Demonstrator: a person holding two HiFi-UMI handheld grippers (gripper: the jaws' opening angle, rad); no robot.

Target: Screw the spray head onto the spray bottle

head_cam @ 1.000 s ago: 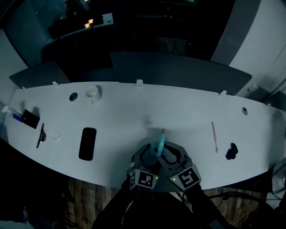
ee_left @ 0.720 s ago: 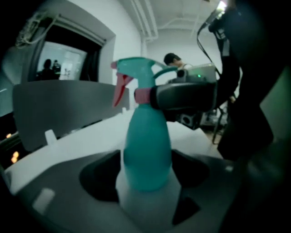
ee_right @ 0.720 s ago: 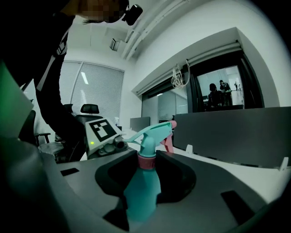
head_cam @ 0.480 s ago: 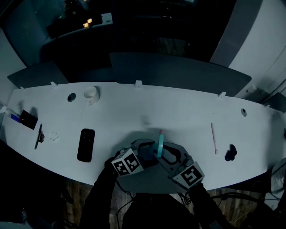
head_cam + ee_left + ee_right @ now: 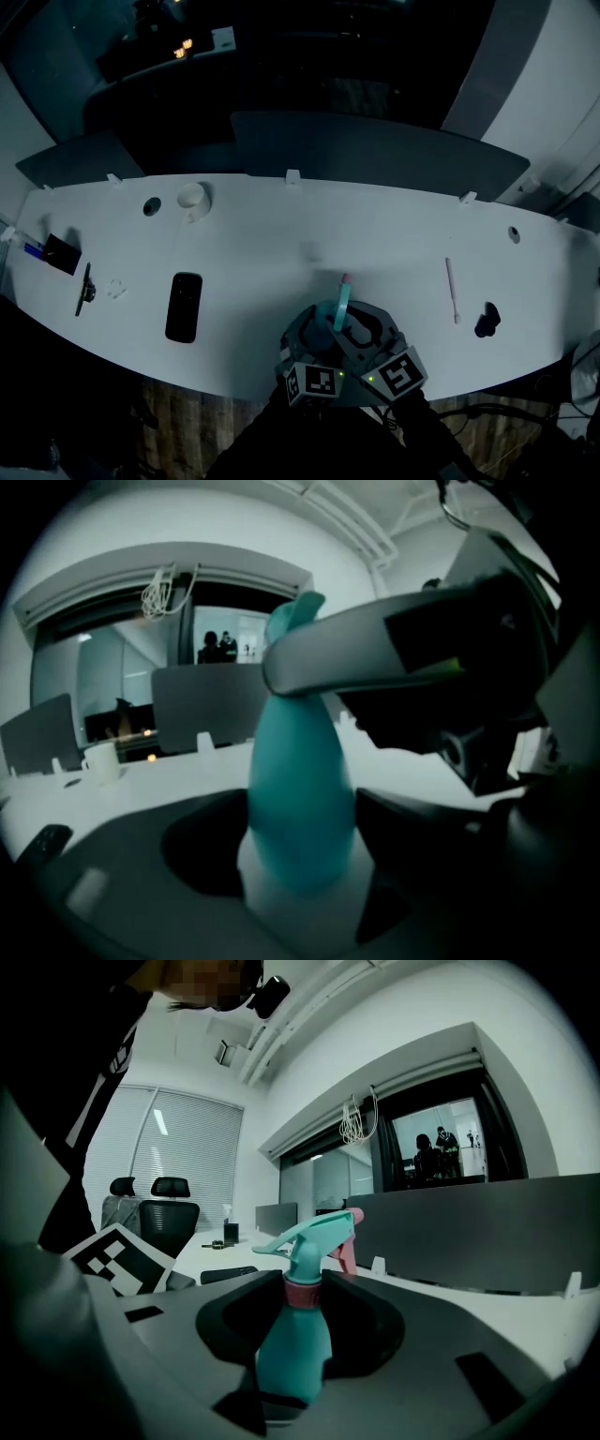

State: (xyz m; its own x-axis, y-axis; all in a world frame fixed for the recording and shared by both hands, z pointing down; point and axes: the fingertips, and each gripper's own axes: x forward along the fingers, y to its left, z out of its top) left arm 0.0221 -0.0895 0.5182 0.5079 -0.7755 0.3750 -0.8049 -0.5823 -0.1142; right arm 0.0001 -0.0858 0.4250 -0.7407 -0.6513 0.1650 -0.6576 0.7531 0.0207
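A teal spray bottle (image 5: 339, 305) stands near the front edge of the white table (image 5: 281, 239), between both grippers. Its teal spray head (image 5: 314, 1232) has a pink nozzle tip and sits on a pink collar (image 5: 302, 1293). In the left gripper view the bottle's body (image 5: 300, 789) fills the gap of my left gripper (image 5: 300, 864), whose jaws are closed low on it. My right gripper (image 5: 298, 1326) is closed around the neck at the collar, and one of its fingers (image 5: 356, 653) crosses the neck in the left gripper view. Both marker cubes sit side by side below the bottle in the head view.
A black phone (image 5: 184, 306) lies to the left, with a dark tool (image 5: 84, 289) and a dark card (image 5: 61, 250) further left. A white cup (image 5: 192, 199) stands at the back left. At the right lie a pale stick (image 5: 452, 289) and a small black object (image 5: 485, 322).
The left gripper's marker cube swung out to the left half a second ago and is back beside the right one. The bottle and right gripper stayed put.
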